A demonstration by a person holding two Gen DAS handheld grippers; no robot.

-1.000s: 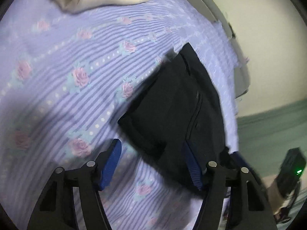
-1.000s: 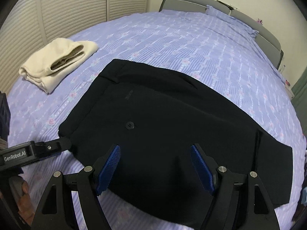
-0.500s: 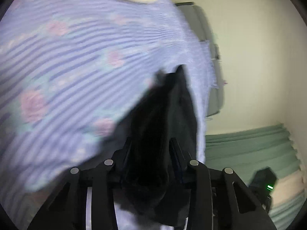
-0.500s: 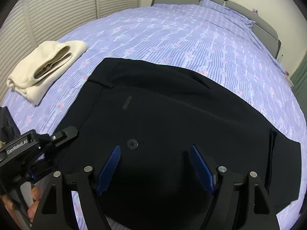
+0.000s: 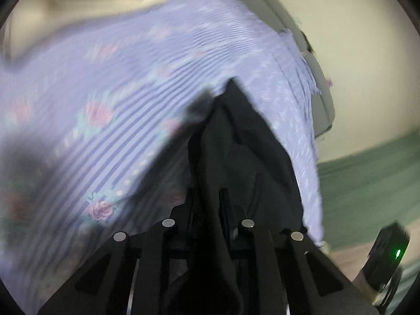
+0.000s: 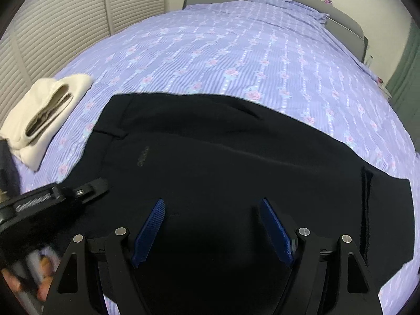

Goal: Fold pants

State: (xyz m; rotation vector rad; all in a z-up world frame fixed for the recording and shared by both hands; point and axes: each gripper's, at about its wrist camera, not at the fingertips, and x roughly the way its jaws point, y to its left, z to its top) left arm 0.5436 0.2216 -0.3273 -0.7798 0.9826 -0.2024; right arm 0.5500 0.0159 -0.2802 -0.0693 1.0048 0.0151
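The black pants [image 6: 223, 173] lie spread across the near part of the bed [image 6: 262, 52], waistband toward the left, on a lilac striped sheet with pink roses. The left gripper [image 5: 207, 204] has its fingers drawn close together with a fold of the pants pinched between them, dark cloth bunching up from the sheet in front of it; that view is blurred. In the right wrist view the same left gripper [image 6: 86, 191] sits at the pants' near left edge. The right gripper [image 6: 212, 225] hangs over the near middle of the pants with its blue pads [image 6: 149, 231] wide apart and nothing between them. A folded cream garment [image 6: 44, 110] rests on the sheet to the left, apart from the pants
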